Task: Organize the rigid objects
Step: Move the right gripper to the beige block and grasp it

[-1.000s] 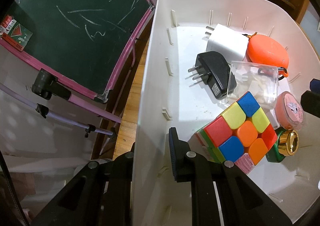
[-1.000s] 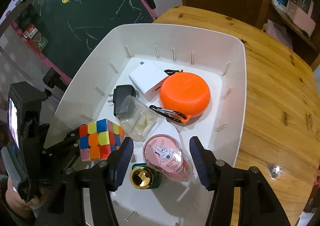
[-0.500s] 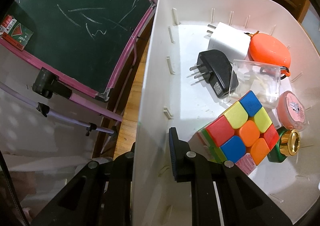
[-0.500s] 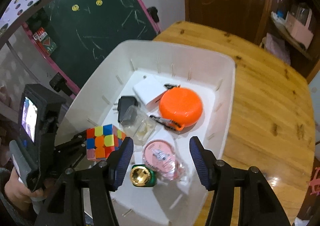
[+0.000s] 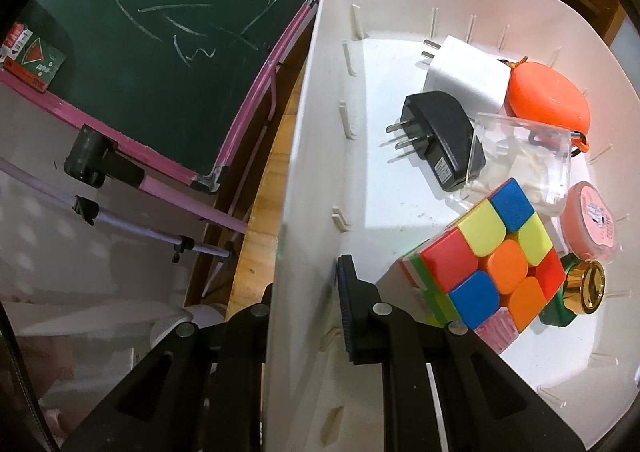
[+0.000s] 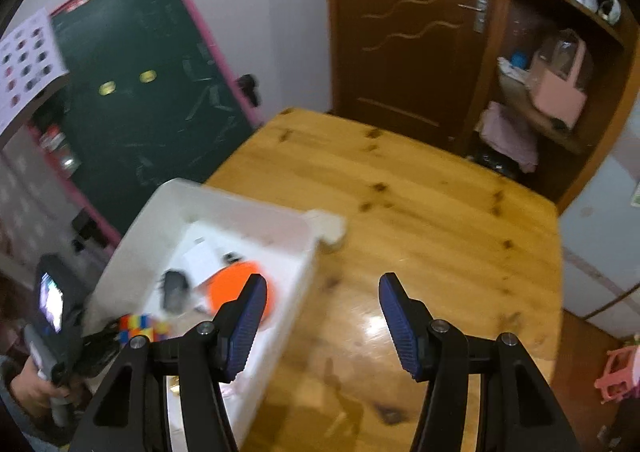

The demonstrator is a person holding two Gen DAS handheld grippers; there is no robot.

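Observation:
A white plastic bin holds a colour cube, a black plug adapter, a white charger, an orange round case, a clear box, a pink round tin and a green bottle with a gold cap. My left gripper is shut on the bin's left wall, one finger inside, one outside. My right gripper is open and empty, high above the wooden table, right of the bin. The orange case and cube show there, blurred.
A green chalkboard with a pink frame stands left of the table. A brown door and a shelf unit are behind the table. The bin sits at the table's left edge.
My right gripper has risen and swung right, away from over the bin to above the bare table. The left gripper stays clamped on the bin wall.

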